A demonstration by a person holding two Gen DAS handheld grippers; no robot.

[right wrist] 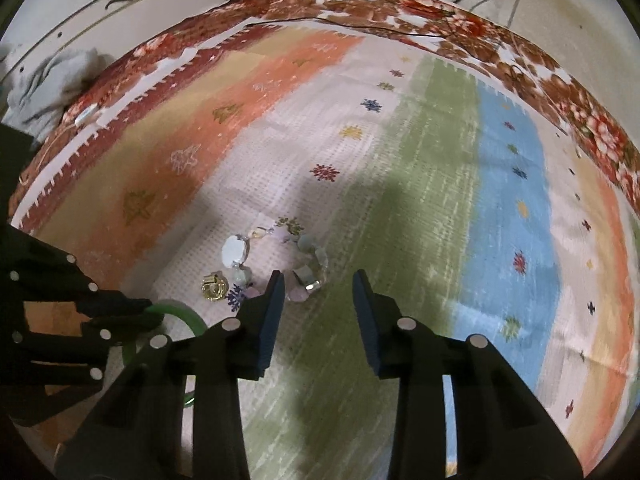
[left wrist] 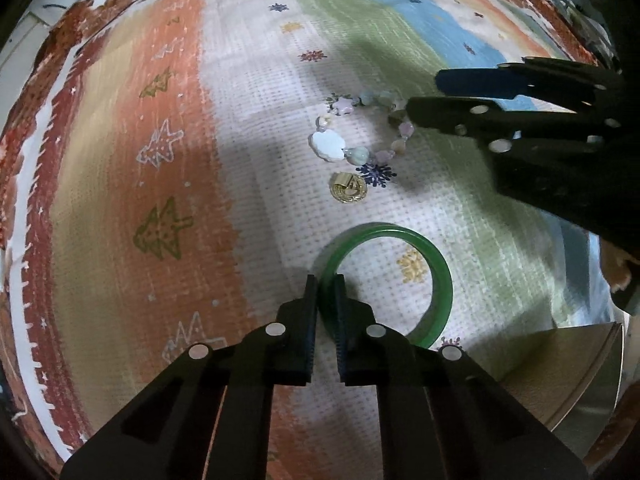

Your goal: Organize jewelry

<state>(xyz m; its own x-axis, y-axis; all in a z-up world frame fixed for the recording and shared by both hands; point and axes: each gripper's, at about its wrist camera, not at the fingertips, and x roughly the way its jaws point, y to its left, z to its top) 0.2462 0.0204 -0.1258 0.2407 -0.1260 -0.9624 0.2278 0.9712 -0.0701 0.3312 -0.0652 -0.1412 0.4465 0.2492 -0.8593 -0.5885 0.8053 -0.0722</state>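
While a striped, patterned cloth point(left wrist: 248, 128) covers the surface beneath the jewelry, the left tool point(left wrist: 325, 280) points steeply down and is clenched on the near-left rim of a green bangle point(left wrist: 442, 280), one finger outside the ring and one inside it. That bangle lies flat on the white and pale green bands of the cloth; in the right wrist view only a short arc of it shows at lower left, behind the dark body of the left tool.

Just beyond the bangle sits a small gold ornament point(left wrist: 349, 190), round and shiny, close beside a dark blue snowflake print. Next to it, slightly farther out, a beaded bracelet point(left wrist: 328, 146) of pale blue, pink and white stones lies in a loose loop, its largest white bead nearest the gold piece.

Farther right, the right tool point(right wrist: 318, 280) hangs over the bracelet's far side with its jaws apart and nothing pressed between them; its left finger point(right wrist: 272, 300) stands just beside the beads, though whether it touches them cannot be told. Seen from the left wrist, this tool reaches in from the right edge, its tip at the bracelet. A grey panel point(left wrist: 572, 364) shows at lower right in that same view.
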